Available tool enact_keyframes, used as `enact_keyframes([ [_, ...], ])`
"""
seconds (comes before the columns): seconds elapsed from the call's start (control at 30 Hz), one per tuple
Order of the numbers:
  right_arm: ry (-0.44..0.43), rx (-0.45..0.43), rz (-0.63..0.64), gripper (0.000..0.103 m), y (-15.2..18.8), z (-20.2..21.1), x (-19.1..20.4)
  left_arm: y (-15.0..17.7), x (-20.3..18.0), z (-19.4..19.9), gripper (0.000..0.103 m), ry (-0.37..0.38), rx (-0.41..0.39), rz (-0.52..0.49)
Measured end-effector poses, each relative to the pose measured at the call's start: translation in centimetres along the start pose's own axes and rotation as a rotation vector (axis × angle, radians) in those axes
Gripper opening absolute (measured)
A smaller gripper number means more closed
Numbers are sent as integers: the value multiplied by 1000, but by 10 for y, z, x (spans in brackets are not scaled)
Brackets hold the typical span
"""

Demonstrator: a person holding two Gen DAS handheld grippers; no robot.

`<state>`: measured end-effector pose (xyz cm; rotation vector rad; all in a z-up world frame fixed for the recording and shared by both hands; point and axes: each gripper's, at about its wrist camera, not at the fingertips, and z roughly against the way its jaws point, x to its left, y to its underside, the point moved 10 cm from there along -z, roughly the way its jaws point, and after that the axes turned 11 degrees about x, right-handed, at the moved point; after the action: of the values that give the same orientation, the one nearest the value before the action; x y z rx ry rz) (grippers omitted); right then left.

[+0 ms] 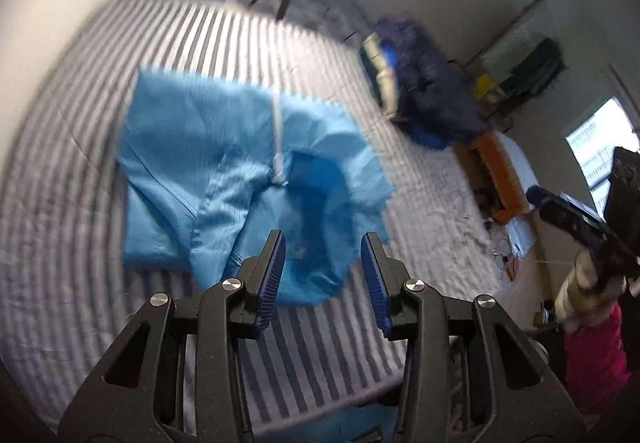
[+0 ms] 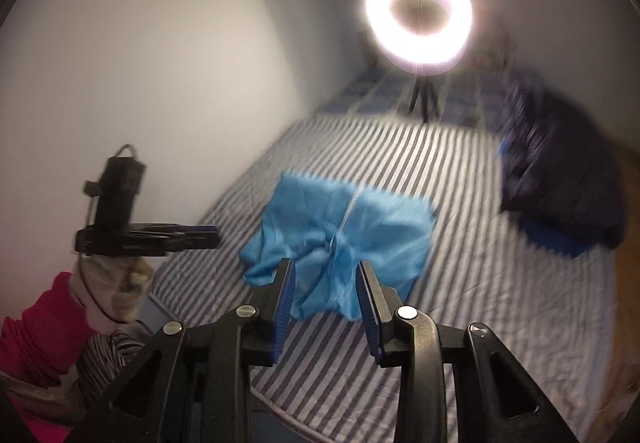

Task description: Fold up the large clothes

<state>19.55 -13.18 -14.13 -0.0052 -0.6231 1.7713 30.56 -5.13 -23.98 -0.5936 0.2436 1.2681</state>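
Note:
A light blue garment (image 1: 224, 167) lies partly folded and rumpled on the striped bed (image 1: 72, 179), a white zip line down its middle. It also shows in the right wrist view (image 2: 344, 239). My left gripper (image 1: 323, 275) is open and empty, held above the garment's near edge. My right gripper (image 2: 325, 299) is open and empty, held above the near edge too. The right gripper shows side-on in the left wrist view (image 1: 568, 211); the left gripper shows side-on in the right wrist view (image 2: 200, 237).
A dark blue padded jacket (image 1: 428, 83) lies in a heap at the bed's far right, seen also in the right wrist view (image 2: 560, 179). A ring light (image 2: 418, 17) on a tripod stands at the head of the bed. A wall (image 2: 160, 63) runs along the left.

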Motion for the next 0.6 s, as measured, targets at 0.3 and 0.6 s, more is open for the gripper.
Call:
enact_keyframes([
  [0.3,-59,113,-71,32,8,-134,-35,26,48,-112,38,-155,129,-6],
  [0.6,-27,224,-143,27,43,-190,-82,25,38,-101,38,-118,68,-31],
])
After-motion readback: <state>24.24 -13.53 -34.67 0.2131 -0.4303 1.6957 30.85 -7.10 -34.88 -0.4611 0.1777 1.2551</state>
